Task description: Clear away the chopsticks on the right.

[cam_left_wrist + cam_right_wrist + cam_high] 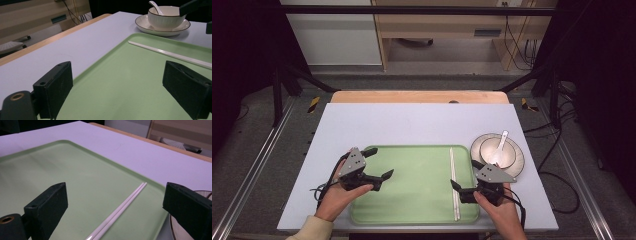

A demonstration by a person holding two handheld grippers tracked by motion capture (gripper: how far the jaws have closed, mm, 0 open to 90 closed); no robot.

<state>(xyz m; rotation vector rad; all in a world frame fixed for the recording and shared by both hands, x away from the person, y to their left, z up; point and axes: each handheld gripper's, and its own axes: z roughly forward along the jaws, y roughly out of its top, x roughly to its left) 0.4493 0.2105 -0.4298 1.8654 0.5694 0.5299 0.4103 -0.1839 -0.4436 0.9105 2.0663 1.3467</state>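
While my left tool hangs spread and empty over the left end of the smooth, shallow green tray, well apart from the chopsticks, my right tool stands just beside them, its jaws likewise wide with nothing pinched, so I judge the right hand the nearer one for a pick. The chopsticks are a thin, glossy white pair lying side by side along the tray's right edge, long axis running near to far. Right of the tray on the pale counter sit a ribbed bowl with a white spoon on a round plate.
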